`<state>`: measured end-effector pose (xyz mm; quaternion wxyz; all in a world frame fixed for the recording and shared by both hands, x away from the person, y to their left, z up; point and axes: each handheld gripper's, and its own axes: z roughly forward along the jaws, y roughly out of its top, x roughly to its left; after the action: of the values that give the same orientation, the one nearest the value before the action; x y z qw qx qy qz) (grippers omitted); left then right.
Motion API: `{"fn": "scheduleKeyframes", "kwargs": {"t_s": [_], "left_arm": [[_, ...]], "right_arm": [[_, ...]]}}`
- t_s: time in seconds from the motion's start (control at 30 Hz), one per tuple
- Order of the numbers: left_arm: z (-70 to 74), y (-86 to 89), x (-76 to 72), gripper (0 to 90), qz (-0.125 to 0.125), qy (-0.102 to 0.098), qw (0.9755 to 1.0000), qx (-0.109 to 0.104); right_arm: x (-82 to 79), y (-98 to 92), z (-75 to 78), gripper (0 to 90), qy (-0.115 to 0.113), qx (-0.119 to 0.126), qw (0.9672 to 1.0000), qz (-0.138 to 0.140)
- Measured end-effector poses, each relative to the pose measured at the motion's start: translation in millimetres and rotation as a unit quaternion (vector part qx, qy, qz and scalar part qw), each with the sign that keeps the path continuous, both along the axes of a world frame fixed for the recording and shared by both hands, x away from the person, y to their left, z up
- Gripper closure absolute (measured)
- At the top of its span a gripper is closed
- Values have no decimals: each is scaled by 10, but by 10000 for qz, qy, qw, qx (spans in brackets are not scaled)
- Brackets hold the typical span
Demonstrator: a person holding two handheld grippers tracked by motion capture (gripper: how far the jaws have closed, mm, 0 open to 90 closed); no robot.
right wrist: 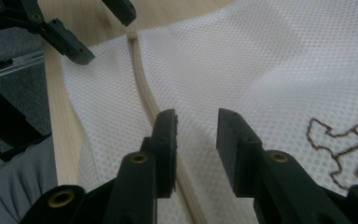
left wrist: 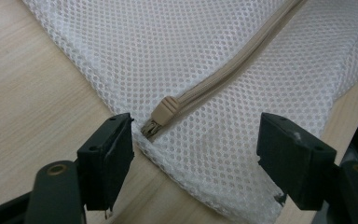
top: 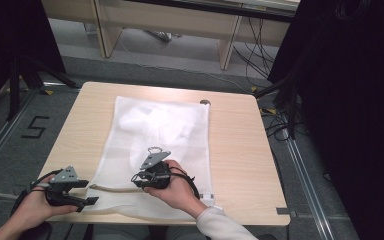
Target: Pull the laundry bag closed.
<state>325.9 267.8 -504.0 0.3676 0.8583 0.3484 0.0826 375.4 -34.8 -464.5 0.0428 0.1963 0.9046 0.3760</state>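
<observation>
A white mesh laundry bag (top: pixel 155 135) lies flat on the wooden table (top: pixel 240 145), with a beige zipper (top: pixel 112 189) along its near edge. My left gripper (top: pixel 91 192) rests at the bag's near left corner, open, and the zipper pull (left wrist: pixel 167 110) lies between its jaws, untouched. My right gripper (top: pixel 136 181) hovers low over the zipper (right wrist: pixel 142 91) farther right. Its jaws stand a little apart, with bare mesh showing in the gap and the zipper passing under one jaw. In the right gripper view, the left gripper (right wrist: pixel 105 37) sits at the zipper's far end.
A brown stitched mark (right wrist: pixel 340 135) shows on the mesh beside my right gripper. A small round object (top: pixel 205 102) sits at the table's far edge. Beyond are desk legs, floor cables and black curtains on both sides.
</observation>
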Motion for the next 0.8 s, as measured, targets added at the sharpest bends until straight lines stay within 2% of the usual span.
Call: {"fn": "scheduleKeyframes", "kwargs": {"t_s": [0.03, 0.07, 0.17, 0.2, 0.23, 0.3, 0.33, 0.4, 0.47, 0.5, 0.57, 0.63, 0.73, 0.8], "left_arm": [[0, 0, 0, 266, -3, 1, 10000, -1], [0, -1, 0, 266, -3, 0, 10000, -2], [-1, -3, 0, 265, -3, 2, 10000, -4], [-13, -21, -11, 266, 108, 73, 9998, -134], [-13, -22, -13, 265, 104, 66, 9998, -135], [-12, -24, -16, 266, 126, 67, 9998, -103], [-16, -23, -11, 266, 104, 79, 9998, -128], [-9, -19, -12, 266, 109, 70, 9999, -76], [-11, -24, -14, 266, 126, 73, 9998, -107], [-12, -24, -14, 266, 122, 72, 9998, -109], [-10, -25, -14, 267, 125, 78, 9999, -89], [-15, -25, -9, 268, 96, 79, 9998, -122], [-8, -13, 2, 268, 15, 0, 10000, -17], [-8, -19, -7, 267, 64, 26, 10000, -69]], "right_arm": [[-4, 40, -14, 696, -57, 65, 10000, -29], [0, 74, -13, 699, -57, 33, 10000, 71], [9, 138, -16, 707, -122, -25, 9998, 124], [11, 161, -22, 707, -149, -26, 9998, 130], [5, 198, -14, 709, -57, -9, 9998, 172], [9, 219, -18, 710, -105, -19, 9998, 190], [-4, 245, -19, 710, -25, 4, 9999, 153], [12, 275, -17, 710, -69, -31, 9996, 271], [10, 315, -13, 712, -45, -20, 9996, 274], [23, 336, -11, 713, -85, -19, 9992, 387], [17, 379, -14, 718, -55, -19, 9995, 325], [22, 426, -20, 740, -40, -32, 9992, 385], [21, 508, -35, 750, -4, -57, 9990, 441], [27, 592, -54, 761, 4, -68, 9987, 497]]}}
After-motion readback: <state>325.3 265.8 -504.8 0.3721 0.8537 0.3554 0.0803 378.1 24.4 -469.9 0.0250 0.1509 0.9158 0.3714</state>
